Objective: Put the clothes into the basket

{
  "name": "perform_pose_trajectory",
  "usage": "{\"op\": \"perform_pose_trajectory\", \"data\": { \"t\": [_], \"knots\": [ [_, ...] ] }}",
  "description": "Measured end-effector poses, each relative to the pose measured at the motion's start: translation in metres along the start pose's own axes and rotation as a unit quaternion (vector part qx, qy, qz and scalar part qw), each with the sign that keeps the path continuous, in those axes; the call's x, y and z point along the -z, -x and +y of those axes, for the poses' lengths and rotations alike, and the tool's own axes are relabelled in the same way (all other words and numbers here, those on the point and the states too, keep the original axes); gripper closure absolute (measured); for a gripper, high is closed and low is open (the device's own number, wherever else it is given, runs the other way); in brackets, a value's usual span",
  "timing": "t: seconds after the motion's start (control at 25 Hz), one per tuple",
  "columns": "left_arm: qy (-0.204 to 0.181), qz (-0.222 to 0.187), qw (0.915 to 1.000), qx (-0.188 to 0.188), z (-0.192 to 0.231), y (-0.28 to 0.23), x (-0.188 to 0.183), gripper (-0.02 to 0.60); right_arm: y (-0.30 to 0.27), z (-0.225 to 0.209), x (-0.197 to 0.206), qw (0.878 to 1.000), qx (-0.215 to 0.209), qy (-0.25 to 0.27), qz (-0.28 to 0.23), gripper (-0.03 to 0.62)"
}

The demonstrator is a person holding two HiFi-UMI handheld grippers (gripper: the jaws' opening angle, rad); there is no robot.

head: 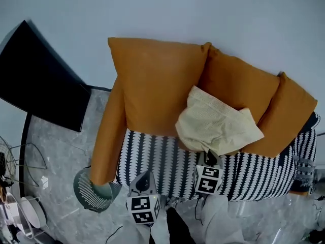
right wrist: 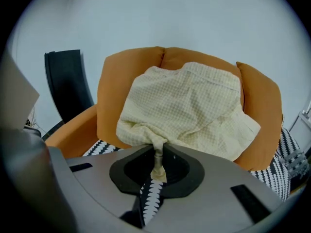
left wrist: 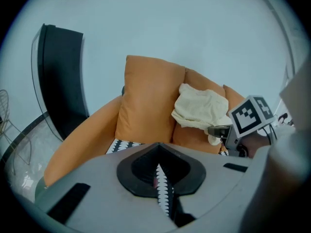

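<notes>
Cloth of the cream garment is pinched in the clenched right tongs, well apart from the basket. It should be released only once hung above the basket; the left tongs, nearer it, are clenched empty.

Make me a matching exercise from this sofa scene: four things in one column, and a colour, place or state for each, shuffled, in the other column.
Things
1. pale yellow garment
2. basket
3. back cushions
4. seat cover

Descriptions
A. orange
B. standing on the floor
C. black-and-white pattern
D. pinched in the right gripper

Pairs: 1-D, 2-B, 3-A, 4-C
</notes>
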State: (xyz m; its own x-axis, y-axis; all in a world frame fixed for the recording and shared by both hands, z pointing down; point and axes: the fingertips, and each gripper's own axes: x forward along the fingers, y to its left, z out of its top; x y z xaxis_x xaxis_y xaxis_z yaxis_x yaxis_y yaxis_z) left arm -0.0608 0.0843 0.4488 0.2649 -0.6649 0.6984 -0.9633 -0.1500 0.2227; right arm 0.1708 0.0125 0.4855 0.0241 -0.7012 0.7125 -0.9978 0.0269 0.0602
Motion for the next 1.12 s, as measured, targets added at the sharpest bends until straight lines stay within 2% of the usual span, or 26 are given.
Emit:
{"op": "perform_pose_trajectory", "data": {
  "t": [0.4,0.64,1.12],
  "knots": [
    [-0.011,-0.035,0.9993,0.006,-0.013,0.055,-0.046,0.578,0.066,-0.005,-0.048,1.0,0.001,-0.006,-0.02,0.543],
    [0.002,-0.045,0.999,0.007,-0.012,0.086,-0.06,0.578,0.108,0.001,-0.078,0.999,-0.012,0.03,-0.032,0.543],
    [0.003,-0.078,0.9969,-0.001,0.006,0.162,-0.094,0.578,0.181,0.049,-0.127,0.996,-0.052,0.0,-0.076,0.543]
  ]
}}
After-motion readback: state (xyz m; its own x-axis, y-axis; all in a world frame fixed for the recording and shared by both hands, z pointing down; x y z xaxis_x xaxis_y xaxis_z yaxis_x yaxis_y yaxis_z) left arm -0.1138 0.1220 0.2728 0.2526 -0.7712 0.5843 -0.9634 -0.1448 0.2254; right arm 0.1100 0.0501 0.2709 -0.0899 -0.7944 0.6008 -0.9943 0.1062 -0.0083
